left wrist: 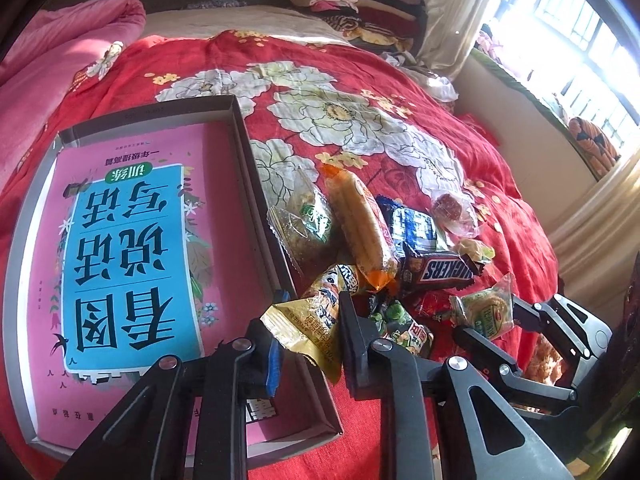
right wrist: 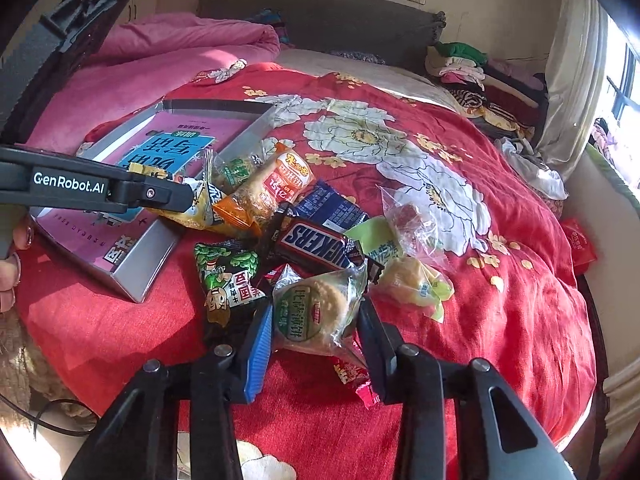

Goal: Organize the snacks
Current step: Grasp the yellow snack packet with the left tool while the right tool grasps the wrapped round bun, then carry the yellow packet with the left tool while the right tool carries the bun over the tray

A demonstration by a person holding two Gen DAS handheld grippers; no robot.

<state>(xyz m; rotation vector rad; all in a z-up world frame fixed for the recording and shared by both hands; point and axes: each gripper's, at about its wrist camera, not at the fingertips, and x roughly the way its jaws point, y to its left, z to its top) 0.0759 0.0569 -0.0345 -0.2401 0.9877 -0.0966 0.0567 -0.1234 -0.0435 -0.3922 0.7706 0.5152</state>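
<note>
On the red floral bedspread [right wrist: 460, 216], just right of the shallow grey cardboard box [left wrist: 244, 136] with a pink-and-blue book [left wrist: 132, 240] in it, lies a heap of wrapped snacks. The left gripper [left wrist: 308, 334] is clamped on a yellow foil snack packet [left wrist: 304, 332] right at the box's near right wall. The right gripper [right wrist: 316, 320] pinches a clear-wrapped round biscuit with a green label [right wrist: 320, 308], at the near edge of the heap, farther from the box. Between that biscuit and the box sits a green cartoon-printed pea packet [right wrist: 228, 272]. A brown Snickers bar [right wrist: 316, 246] and an orange corn-stick packet [right wrist: 264, 192] lie beyond, the orange one beside the box's right wall.
</note>
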